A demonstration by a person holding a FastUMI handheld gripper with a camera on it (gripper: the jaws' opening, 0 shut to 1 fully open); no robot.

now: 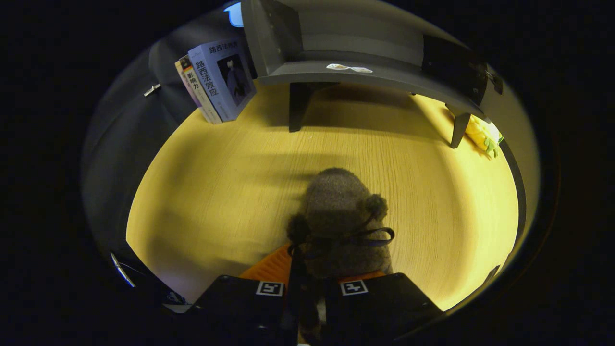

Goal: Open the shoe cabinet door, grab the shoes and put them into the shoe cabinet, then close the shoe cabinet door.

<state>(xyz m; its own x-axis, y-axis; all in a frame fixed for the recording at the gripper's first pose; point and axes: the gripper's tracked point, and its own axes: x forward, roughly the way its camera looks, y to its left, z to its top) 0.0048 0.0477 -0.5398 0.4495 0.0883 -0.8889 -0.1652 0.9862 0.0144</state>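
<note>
A fuzzy brown slipper with pom-poms and a dark bow (pixel 342 226) hangs from my gripper (pixel 311 288), its 2 fingers pressed together on the heel end so the toe points ahead over the yellow wooden floor (pixel 202 192). Beyond the toe stands the grey shoe cabinet (pixel 365 72) on short legs, its door (pixel 266 36) swung open to take the shoe. 2 books (pixel 216 81) lean beside it; a yellow toy (pixel 483 136) lies by its far leg.
</note>
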